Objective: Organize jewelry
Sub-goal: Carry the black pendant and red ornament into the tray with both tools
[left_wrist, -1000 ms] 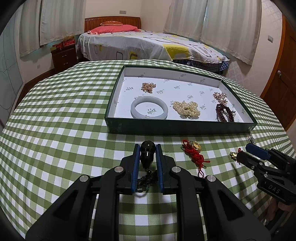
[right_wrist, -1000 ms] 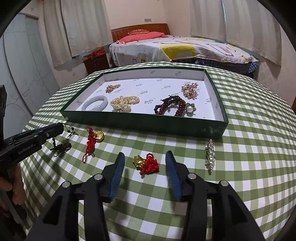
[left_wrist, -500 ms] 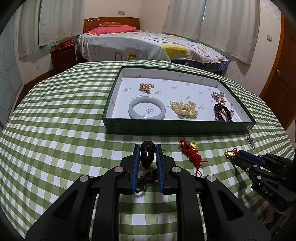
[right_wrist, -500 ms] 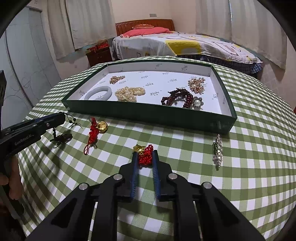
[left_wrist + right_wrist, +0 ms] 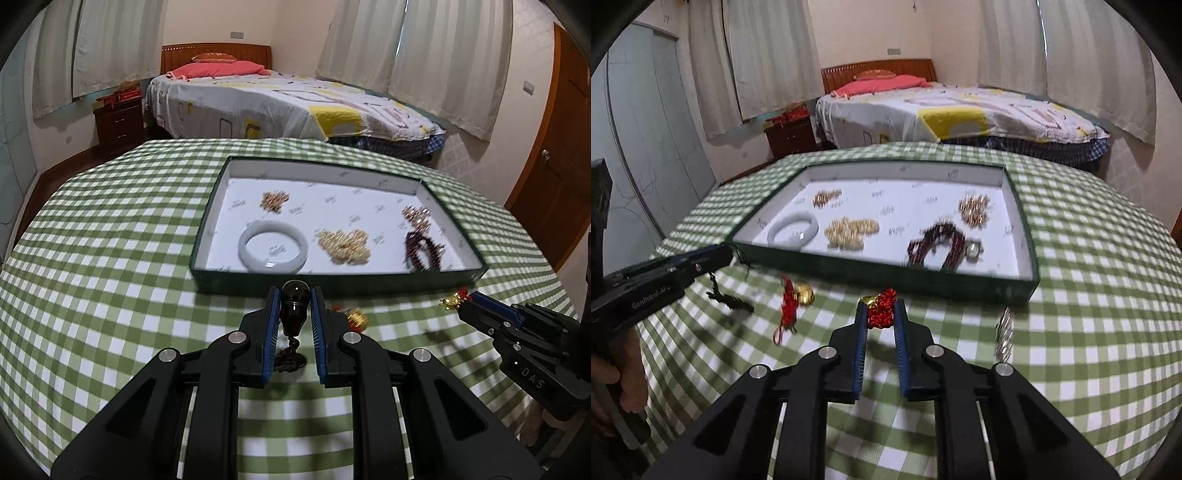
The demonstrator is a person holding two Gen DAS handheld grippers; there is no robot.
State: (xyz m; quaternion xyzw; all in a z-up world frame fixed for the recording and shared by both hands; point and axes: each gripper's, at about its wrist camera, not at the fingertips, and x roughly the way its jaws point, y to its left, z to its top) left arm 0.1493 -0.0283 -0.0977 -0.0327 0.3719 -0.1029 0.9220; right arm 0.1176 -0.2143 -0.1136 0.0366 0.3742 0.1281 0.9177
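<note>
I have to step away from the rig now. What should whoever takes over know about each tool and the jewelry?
Left tool: shut on the dark brown bead pendant, lifted.
Right tool: shut on the red knotted charm with gold bead, lifted.
Done: white bangle, pearl cluster and dark red bead bracelet lie in the green tray.
Left: place both held pieces; a second red tassel charm and a silver brooch remain on the checked tablecloth.

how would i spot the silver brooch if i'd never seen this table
Find the green tray on the checked tablecloth. Off its near right corner, outside it, lies the silver brooch, a narrow glittery strip. It is the only colourless piece; the loose charm to its left is red and gold.
</note>
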